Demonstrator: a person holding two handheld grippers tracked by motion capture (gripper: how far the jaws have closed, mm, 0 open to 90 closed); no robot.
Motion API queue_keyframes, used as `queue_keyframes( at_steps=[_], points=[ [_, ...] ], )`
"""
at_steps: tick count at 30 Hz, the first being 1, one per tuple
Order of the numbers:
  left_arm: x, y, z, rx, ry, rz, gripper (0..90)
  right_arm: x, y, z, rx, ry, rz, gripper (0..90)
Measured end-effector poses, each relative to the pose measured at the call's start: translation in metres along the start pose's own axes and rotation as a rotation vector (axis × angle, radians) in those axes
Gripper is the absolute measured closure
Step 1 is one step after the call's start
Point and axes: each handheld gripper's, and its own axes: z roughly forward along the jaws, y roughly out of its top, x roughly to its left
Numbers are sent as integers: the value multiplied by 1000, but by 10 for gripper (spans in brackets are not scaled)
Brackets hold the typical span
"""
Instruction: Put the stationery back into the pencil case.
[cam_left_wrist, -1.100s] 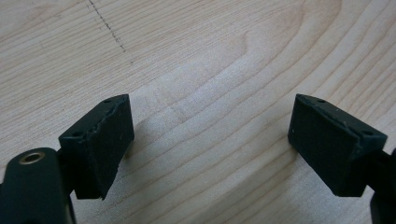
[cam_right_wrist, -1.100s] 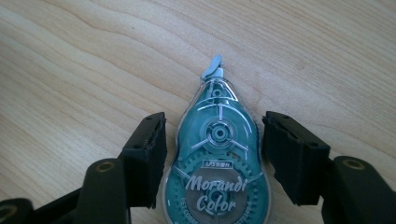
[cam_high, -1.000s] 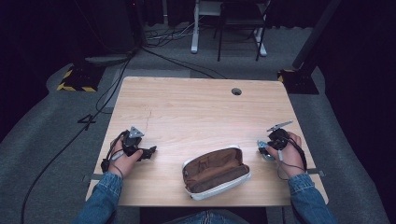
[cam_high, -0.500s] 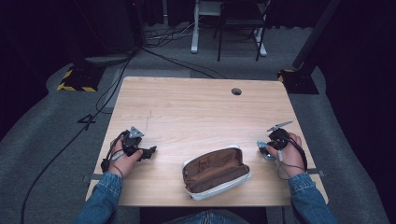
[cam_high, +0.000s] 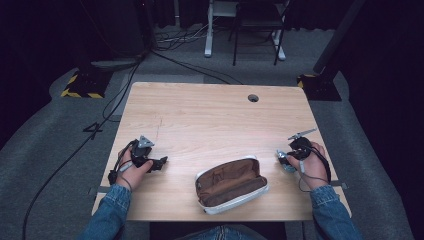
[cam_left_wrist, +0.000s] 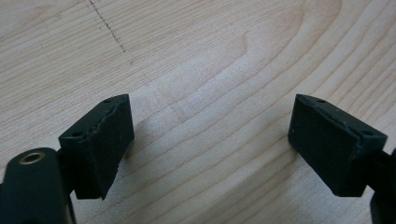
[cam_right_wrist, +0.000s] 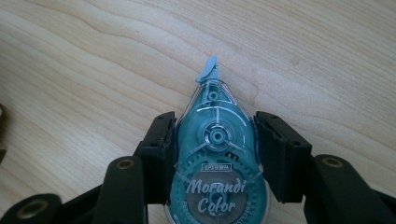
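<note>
Now my right gripper (cam_right_wrist: 215, 154) pinches the tape roller (cam_right_wrist: 215, 168), right of the pouch (cam_high: 231, 184). My left gripper (cam_left_wrist: 210, 140) rests left of the pouch, jaws spread, nothing between them.

Left tool (cam_left_wrist: 210, 140) gapes; right tool (cam_right_wrist: 212, 154) apparently clamped.

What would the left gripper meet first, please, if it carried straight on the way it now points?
Probably the open pencil case. In the high view the left gripper points across the table toward it. Its own view shows bare wood ahead, so depth is uncertain.
</note>
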Motion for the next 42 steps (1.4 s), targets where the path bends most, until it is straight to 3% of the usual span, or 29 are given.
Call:
queue_keyframes(
  at_steps=[8,19,42],
  points=[
    [0,0,0,1,0,0,146,4,2,-9,-20,9,-6,503],
    [0,0,0,0,0,-1,146,10,7,-35,-100,15,-7,503],
    [0,0,0,0,1,1,145,49,18,-83,-238,68,-113,503]
  ],
)
